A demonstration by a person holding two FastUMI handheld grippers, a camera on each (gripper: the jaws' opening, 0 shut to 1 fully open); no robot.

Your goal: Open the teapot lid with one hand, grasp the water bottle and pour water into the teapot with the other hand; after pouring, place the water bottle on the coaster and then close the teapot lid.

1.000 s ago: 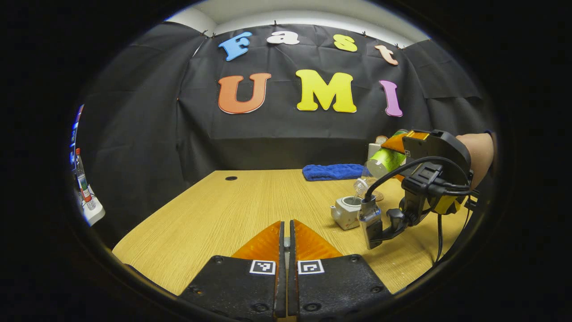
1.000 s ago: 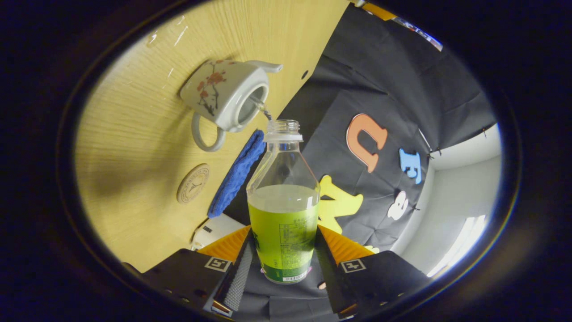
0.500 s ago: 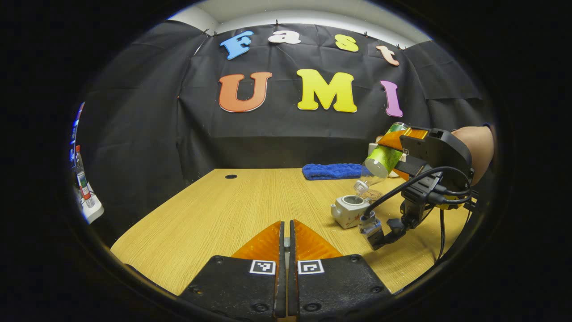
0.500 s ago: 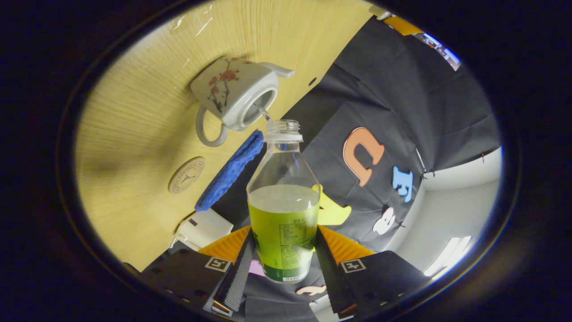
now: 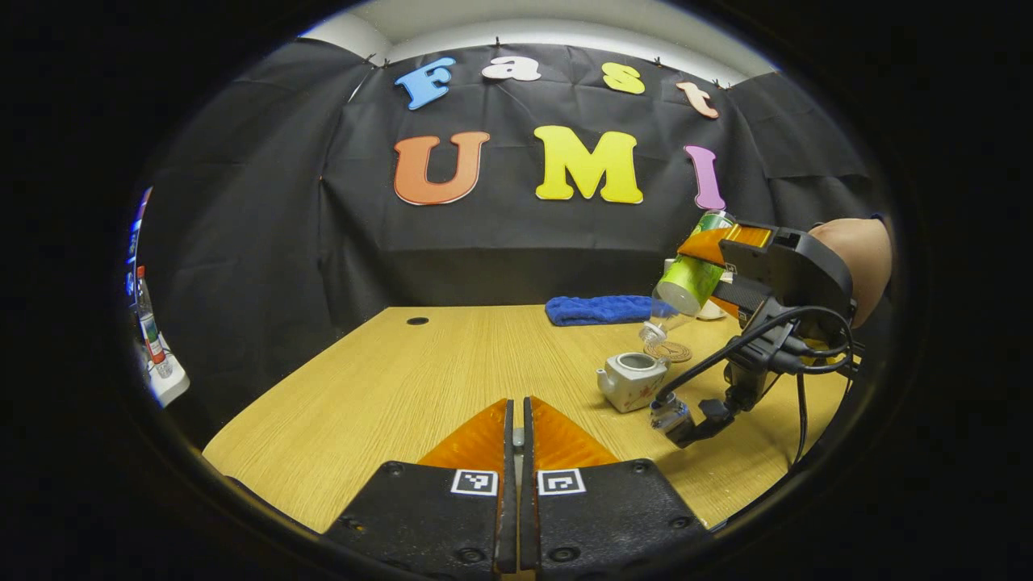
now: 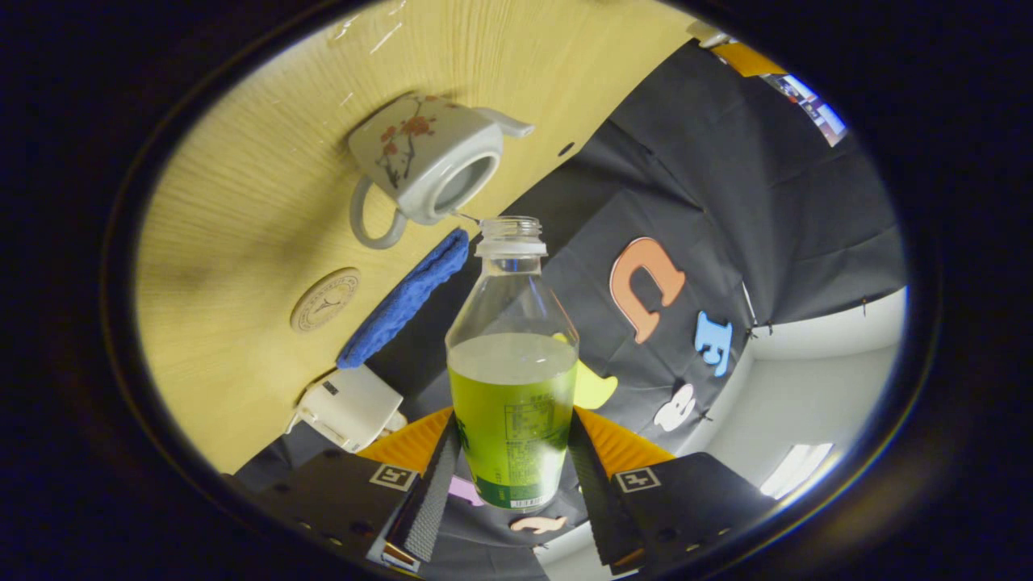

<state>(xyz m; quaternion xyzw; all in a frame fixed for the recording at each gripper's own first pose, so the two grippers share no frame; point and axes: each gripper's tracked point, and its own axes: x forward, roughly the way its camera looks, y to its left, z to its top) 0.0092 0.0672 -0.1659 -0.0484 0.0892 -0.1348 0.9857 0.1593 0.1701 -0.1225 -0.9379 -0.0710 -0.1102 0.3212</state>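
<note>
While tipped neck-down above the table [image 5: 387,379], water bottle [image 6: 512,379] clamped at its green-labelled lower body between both fingers of the right tongs [image 6: 514,476]. Cap off, mouth open, pale liquid pooled against the label end. Thin trickle just visible at the mouth, next to the teapot's rim. Seen from the left gripper view as well: right tongs [image 5: 714,270] raised off the table toward its right edge, hand [image 5: 857,254] behind, bottle [image 5: 682,286] slanting down to the left, mouth over the teapot [image 5: 632,381].

Teapot [image 6: 420,161] standing on the table, lid off, opening bare, spout pointing away from the bottle, loop handle on the opposite side, red blossom pattern on the wall. No telling how full inside.

Round coaster [image 6: 324,300] flat on the table just beyond the teapot, nothing on it; in the left gripper view, coaster [image 5: 670,351] partly hidden behind the bottle neck. Blue cloth [image 5: 601,309] folded along the far edge of the table. White box [image 6: 347,407] near the far right corner, beside the cloth.

Left tongs [image 5: 516,428] clenched low over the near edge of the table, fingers all but touching. Only a sliver of something glimpsed in the slit; too little to say whether the lid.
</note>
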